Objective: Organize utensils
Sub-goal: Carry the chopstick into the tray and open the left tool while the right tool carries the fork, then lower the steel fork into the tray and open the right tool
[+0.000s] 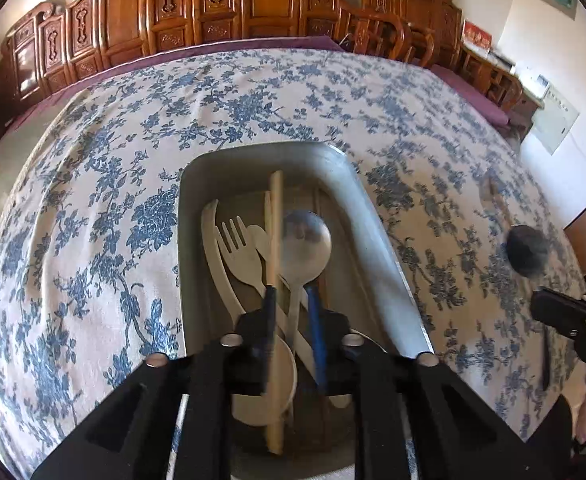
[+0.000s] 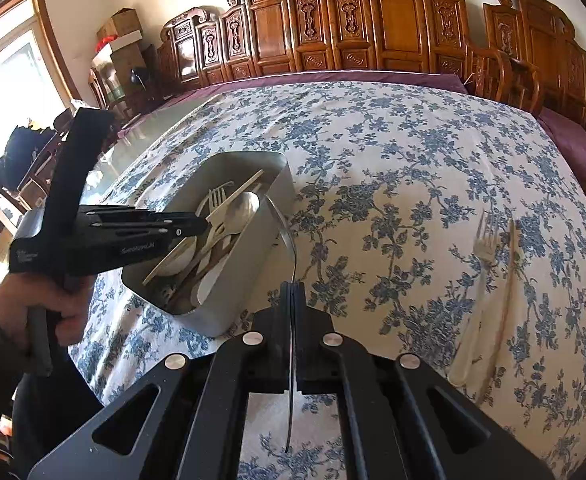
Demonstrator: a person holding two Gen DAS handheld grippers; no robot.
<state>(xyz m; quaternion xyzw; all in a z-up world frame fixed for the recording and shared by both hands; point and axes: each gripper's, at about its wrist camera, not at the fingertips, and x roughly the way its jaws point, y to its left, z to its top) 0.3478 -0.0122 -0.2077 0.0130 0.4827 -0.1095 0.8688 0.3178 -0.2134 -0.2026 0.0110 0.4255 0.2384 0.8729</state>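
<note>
While my left tool (image 1: 291, 292) hangs narrowly parted over the tray (image 2: 253, 264), my right tool (image 2: 292, 292) clamps a metal spoon (image 2: 283, 220); fork (image 2: 485, 240) at 3 o'clock on the tabletop (image 2: 393, 160).

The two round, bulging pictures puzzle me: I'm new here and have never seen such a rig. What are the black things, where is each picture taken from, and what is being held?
There is no robot here. A person holds a black two-finger gripper in each hand, and each one carries a fisheye camera looking along its fingers. One picture looks out from the left gripper, which is open above a metal tray of forks, spoons and chopsticks. The other looks out from the right gripper, which is shut on a metal spoon seen edge-on. Another fork lies loose on the floral tablecloth.
</note>
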